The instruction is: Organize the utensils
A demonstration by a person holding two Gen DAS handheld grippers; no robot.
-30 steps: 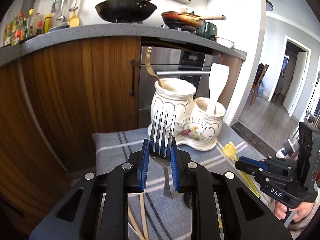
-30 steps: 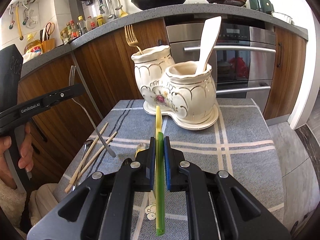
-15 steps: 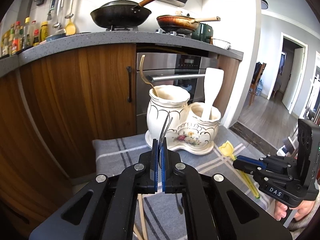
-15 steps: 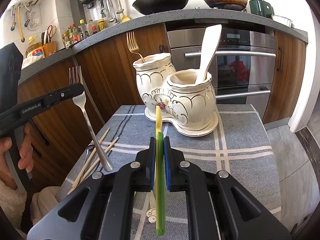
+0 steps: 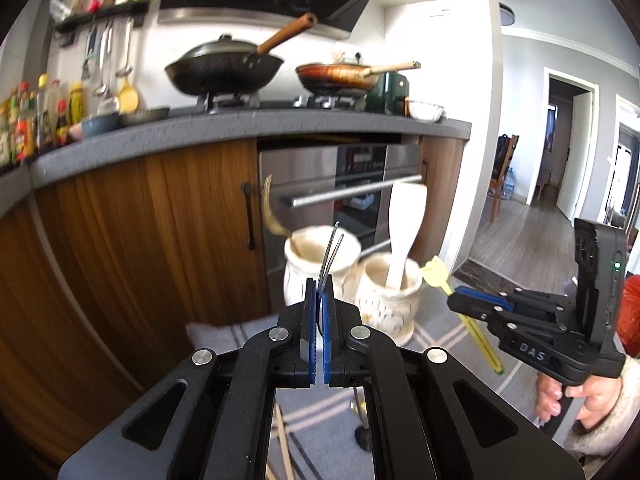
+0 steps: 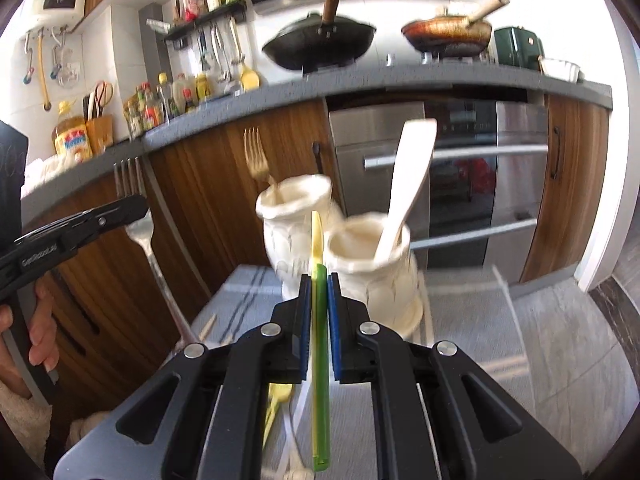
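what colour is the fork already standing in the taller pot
Gold; the fork in the taller pot shows best in the right wrist view.

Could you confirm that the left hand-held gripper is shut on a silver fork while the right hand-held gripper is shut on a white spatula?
Not quite. The right hand-held gripper is shut on a green and yellow utensil, as the right wrist view shows; the white spatula stands in the ceramic holder. The left hand-held gripper is indeed shut on the silver fork.

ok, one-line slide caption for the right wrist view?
Right tongs clamp a green-and-yellow utensil before the twin ceramic holder; left tongs carry a fork.
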